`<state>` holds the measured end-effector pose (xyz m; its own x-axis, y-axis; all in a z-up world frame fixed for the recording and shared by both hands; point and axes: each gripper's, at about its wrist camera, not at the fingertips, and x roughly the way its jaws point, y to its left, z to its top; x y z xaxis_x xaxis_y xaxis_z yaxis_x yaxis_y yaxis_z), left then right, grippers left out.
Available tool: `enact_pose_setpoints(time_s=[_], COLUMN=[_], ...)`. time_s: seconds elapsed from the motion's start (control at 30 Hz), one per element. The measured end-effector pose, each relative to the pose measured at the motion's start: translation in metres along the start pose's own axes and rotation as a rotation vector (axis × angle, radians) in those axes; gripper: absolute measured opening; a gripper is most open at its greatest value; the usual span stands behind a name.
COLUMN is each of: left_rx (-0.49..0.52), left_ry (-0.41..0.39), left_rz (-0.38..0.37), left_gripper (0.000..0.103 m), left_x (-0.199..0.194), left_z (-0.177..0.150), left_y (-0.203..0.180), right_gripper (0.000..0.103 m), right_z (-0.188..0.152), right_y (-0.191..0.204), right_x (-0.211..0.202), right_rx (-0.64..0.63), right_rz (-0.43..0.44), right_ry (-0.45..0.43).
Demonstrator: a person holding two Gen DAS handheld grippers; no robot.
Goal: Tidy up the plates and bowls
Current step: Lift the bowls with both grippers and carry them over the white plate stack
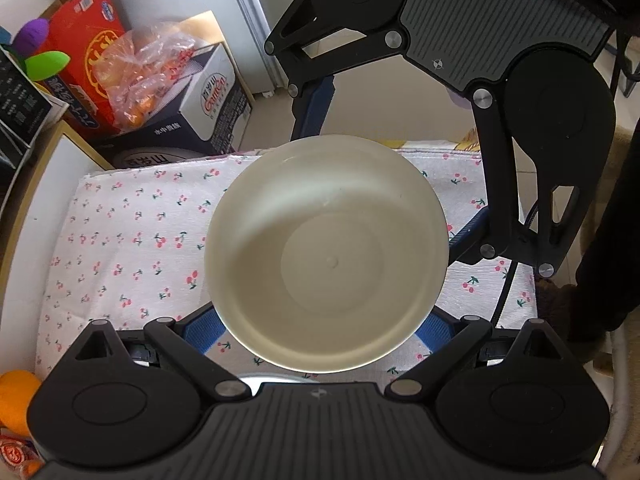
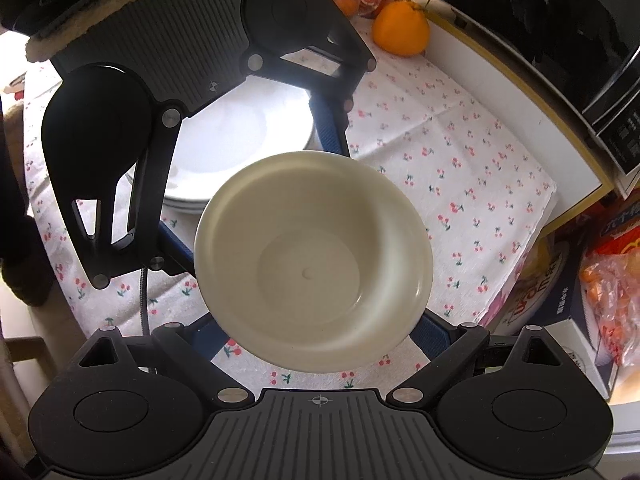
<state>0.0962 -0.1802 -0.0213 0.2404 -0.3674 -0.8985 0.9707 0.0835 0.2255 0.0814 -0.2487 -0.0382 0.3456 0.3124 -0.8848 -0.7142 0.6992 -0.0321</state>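
At the left side a stack of white plates [image 2: 240, 132] lies on the desk, on the cherry cloth [image 1: 120, 240]. The plates are already gathered in one pile, so I judge this is the collecting place, and the bowl probably must go on it or beside it.

The left tongs [image 1: 320, 332] hang over this stack and reach toward the middle. Their blue pads [image 1: 202, 328] are spread wide and stand at 8 and 4 o'clock of the cream bowl [image 1: 326, 252], close under its rim. I cannot tell if they really press it or only carry it.

The bowl is in the middle, mouth up, empty and a little tilted. It seems lifted above the cloth, with the plates at about 11 o'clock from it in the right wrist view.

The right tongs [image 2: 320, 332] come from the opposite side, also spread wide, with the bowl between the fingers. Again, a true grip is not certain. In my opinion two tools are used because the bowl is wide and smooth, so one pair could slip.

Far at the right, an orange [image 2: 400, 28] rests at the cloth's edge, well apart.
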Motion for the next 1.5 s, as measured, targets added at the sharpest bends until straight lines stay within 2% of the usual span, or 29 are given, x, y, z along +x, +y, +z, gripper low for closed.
enact_pose_setpoints(time_s=[0.6,1.03,1.5], left_rx=[-0.060,-0.108,-0.155], left_ry=[-0.001,0.015,0.021], left_rz=[0.064,0.096,0.103], left_gripper=[0.098,0.098,0.098], left_x=[-0.047,-0.068,-0.072], left_z=[-0.033,-0.065,-0.088], left_y=[0.002,0.001,0.003], right_gripper=[0.096,0.096,0.096], right_z=[0.059,0.102,0.127], right_y=[0.034,0.061,0.076], right_x=[-0.021,-0.013,0.004], right_rx=[-0.083,-0.126,-0.160], right_rz=[0.002,0.040,0.062], right_ry=[-0.032,-0.047,-0.043])
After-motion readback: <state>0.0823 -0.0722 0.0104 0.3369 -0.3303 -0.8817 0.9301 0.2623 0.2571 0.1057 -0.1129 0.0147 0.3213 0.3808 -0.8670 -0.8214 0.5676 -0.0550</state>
